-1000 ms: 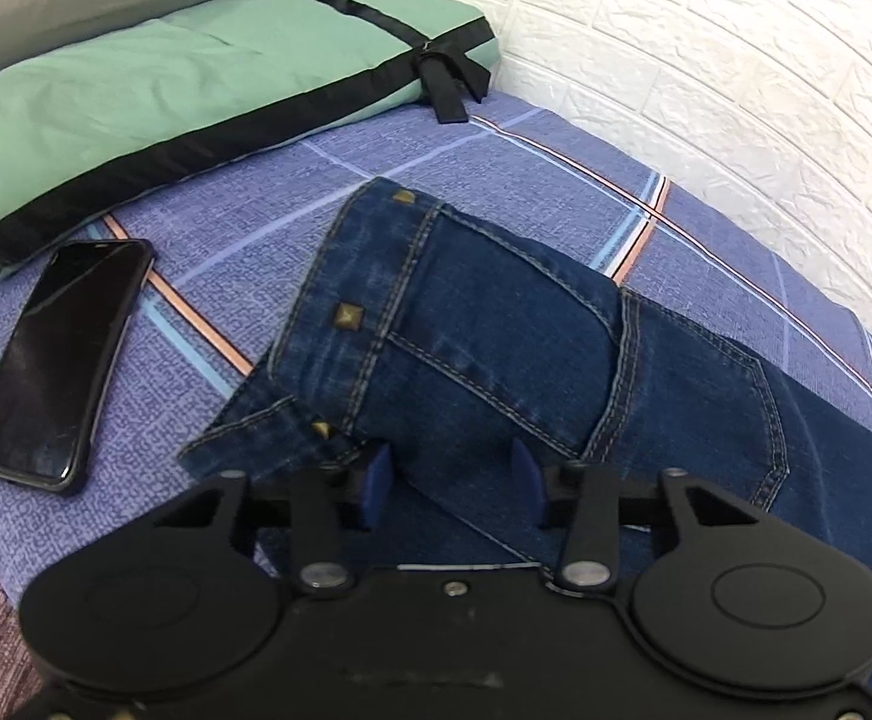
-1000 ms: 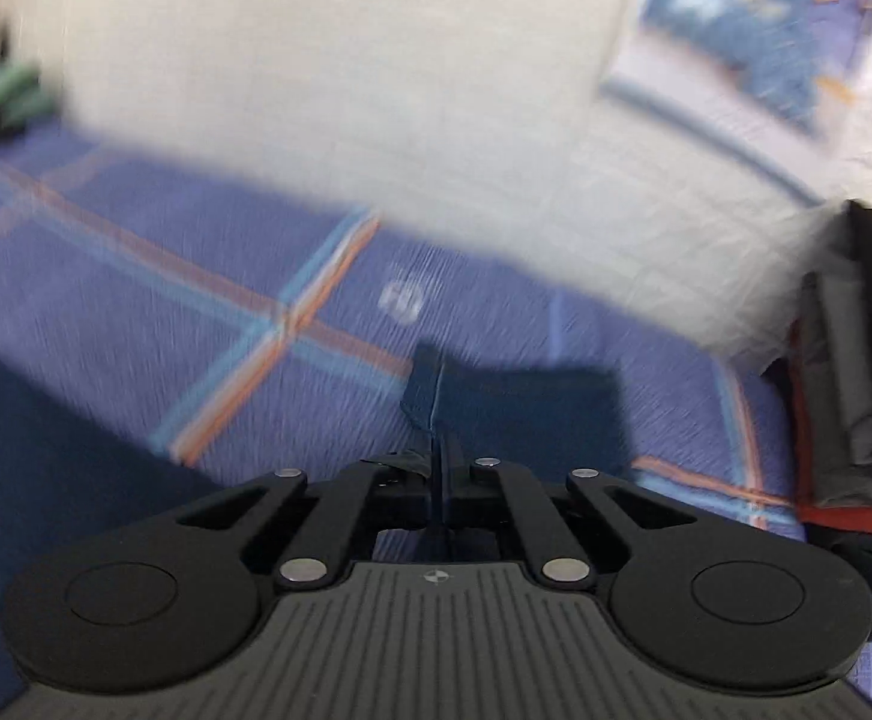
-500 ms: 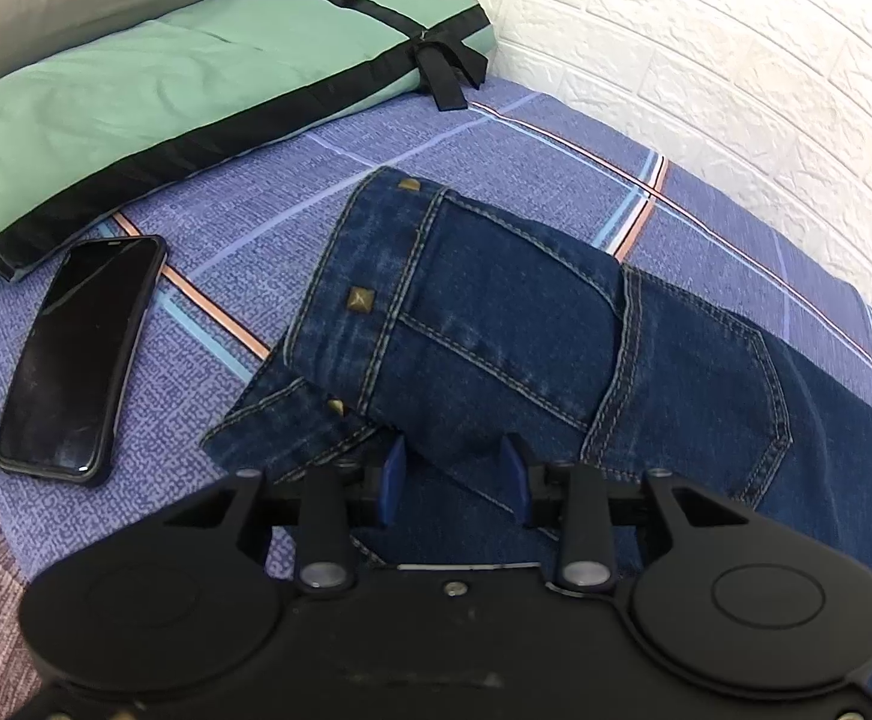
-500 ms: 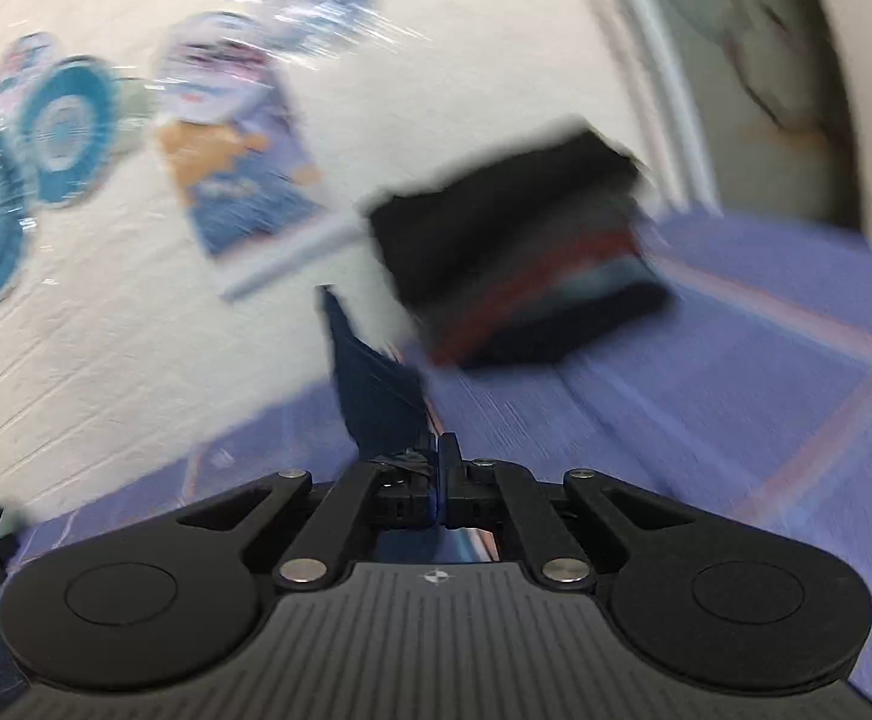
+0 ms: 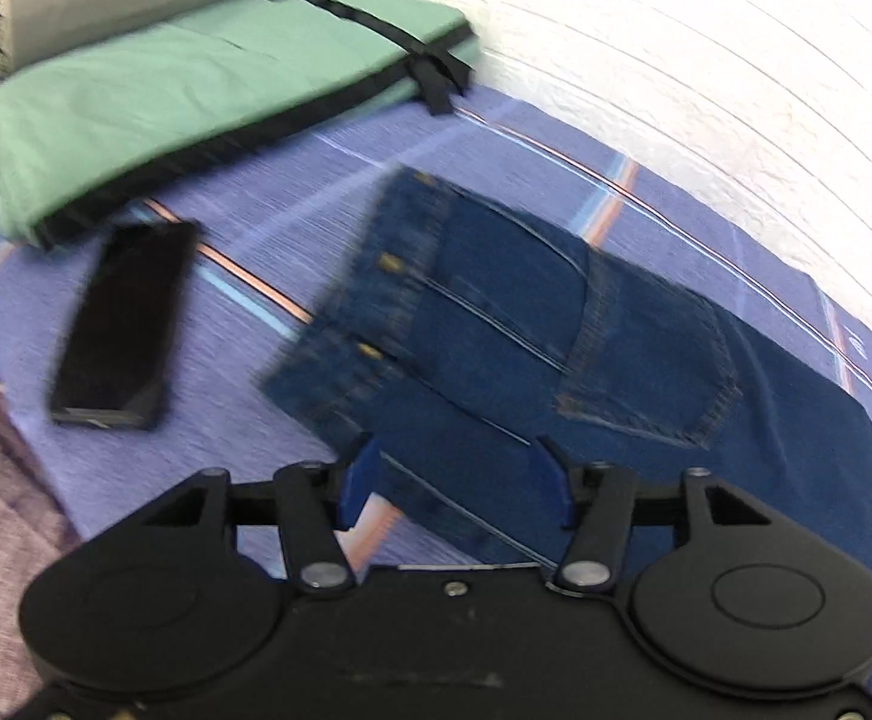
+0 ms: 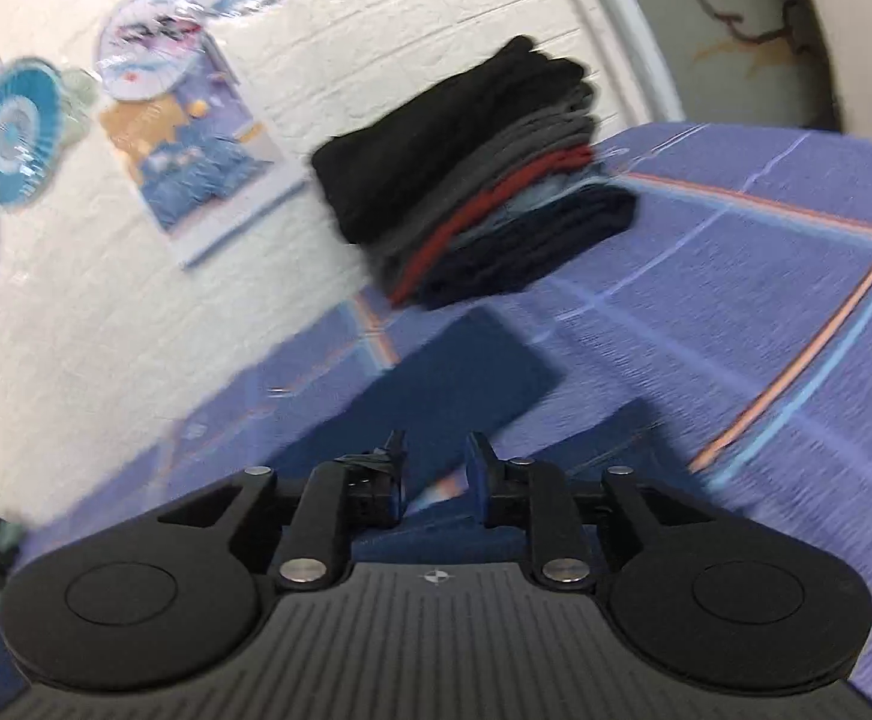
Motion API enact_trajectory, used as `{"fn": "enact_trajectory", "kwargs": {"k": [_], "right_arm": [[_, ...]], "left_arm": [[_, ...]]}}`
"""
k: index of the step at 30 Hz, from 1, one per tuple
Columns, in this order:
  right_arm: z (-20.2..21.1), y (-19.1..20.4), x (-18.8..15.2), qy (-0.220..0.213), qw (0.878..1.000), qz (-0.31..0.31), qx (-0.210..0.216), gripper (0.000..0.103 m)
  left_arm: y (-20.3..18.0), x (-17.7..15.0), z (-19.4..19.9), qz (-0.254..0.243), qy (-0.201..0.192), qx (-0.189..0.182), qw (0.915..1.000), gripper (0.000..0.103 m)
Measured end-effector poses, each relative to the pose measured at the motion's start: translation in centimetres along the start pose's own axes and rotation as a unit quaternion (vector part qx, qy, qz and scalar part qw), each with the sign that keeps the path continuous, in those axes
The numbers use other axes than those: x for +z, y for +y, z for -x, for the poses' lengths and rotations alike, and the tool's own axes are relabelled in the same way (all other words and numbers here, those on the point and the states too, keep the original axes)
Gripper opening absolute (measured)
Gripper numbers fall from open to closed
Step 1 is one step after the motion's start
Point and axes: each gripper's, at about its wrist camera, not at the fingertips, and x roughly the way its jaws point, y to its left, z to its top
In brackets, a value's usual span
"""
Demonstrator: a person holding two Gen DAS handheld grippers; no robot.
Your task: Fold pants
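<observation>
1. I see no boxes or bins in either view. The bed (image 5: 267, 276) with its purple plaid sheet carries everything.
2. The pants (image 5: 556, 348), dark blue denim, lie flat on the bed next to the white brick wall (image 5: 706, 90). In the left wrist view the waistband end faces the green pillow (image 5: 153, 96) and a back pocket faces up.
3. A black phone (image 5: 120, 324) lies on the sheet between the pillow and the waistband, apart from both.
4. In the right wrist view a pant leg (image 6: 436, 402) stretches flat toward a stack of folded clothes (image 6: 472, 180) by the wall. The leg's end stops just short of the stack.
5. Left hand-held gripper (image 5: 454, 474): tilted down over the near edge of the pants, jaws opening. Denim lies in the gap between the blue pads (image 5: 356, 480), but they do not press on it.
6. Right hand-held gripper (image 6: 436, 471): angled down over the pant leg, jaws opening. Fabric shows beneath the gap and nothing is pinched.
7. Both views are motion-blurred, so I cannot make out fine seam detail.
</observation>
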Motion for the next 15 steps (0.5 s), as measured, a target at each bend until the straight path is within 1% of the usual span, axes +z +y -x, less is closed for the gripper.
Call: {"fn": "enact_trajectory", "kwargs": {"k": [1, 2, 4, 5, 6, 7, 8, 9, 10, 11, 13, 14, 15], "right_arm": [[-0.5, -0.9, 0.5, 0.007, 1.0, 0.009, -0.013, 0.054], [-0.9, -1.8, 0.8, 0.016, 0.999, 0.02, -0.03, 0.074], [-1.8, -3.2, 1.1, 0.031, 0.996, 0.049, -0.065, 0.093], [-2.3, -3.8, 1.1, 0.04, 0.994, 0.066, -0.072, 0.093], [-2.6, -4.4, 0.9, 0.048, 0.993, 0.078, -0.068, 0.093], [-2.6, -4.6, 0.7, 0.044, 0.994, 0.087, -0.058, 0.093], [-2.6, -4.5, 0.7, 0.047, 0.993, 0.092, -0.051, 0.081], [-2.5, -4.3, 0.6, 0.059, 0.993, 0.096, -0.034, 0.058], [-2.5, -4.1, 0.7, 0.07, 0.992, 0.1, -0.018, 0.032], [-2.4, -4.1, 0.8, 0.069, 0.992, 0.107, -0.014, 0.018], [-2.4, -4.7, 1.5, 0.05, 0.993, 0.101, -0.028, 0.014], [-2.7, -5.3, 2.0, 0.047, 0.995, 0.079, -0.027, 0.012], [-3.1, -5.9, 2.2, 0.051, 0.997, 0.055, -0.021, 0.012]], "left_arm": [[0.4, 0.5, 0.4, 0.004, -0.006, 0.008, 0.9999, 0.056], [0.6, 0.9, 0.7, 0.008, -0.01, 0.013, 0.9998, 0.056], [0.7, 1.5, 1.2, 0.011, -0.018, 0.01, 0.9997, 0.056], [0.4, 1.6, 1.3, 0.007, -0.02, 0.009, 0.9997, 0.056], [0.1, 1.6, 1.4, 0.001, -0.021, 0.009, 0.9997, 0.056], [-0.2, 1.6, 1.5, -0.006, -0.02, 0.01, 0.9997, 0.056], [-0.6, 1.6, 1.5, -0.013, -0.019, 0.012, 0.9997, 0.056], [-0.9, 1.6, 1.6, -0.019, -0.019, 0.014, 0.9995, 0.056], [-1.1, 1.7, 1.8, -0.023, -0.02, 0.016, 0.9994, 0.057], [-1.3, 1.8, 2.1, -0.026, -0.022, 0.019, 0.9992, 0.057], [-1.3, 2.3, 2.6, -0.031, -0.029, 0.028, 0.9987, 0.058], [-1.1, 2.6, 3.0, -0.034, -0.034, 0.035, 0.9982, 0.058], [-0.9, 3.0, 3.4, -0.037, -0.04, 0.043, 0.9976, 0.059]]}}
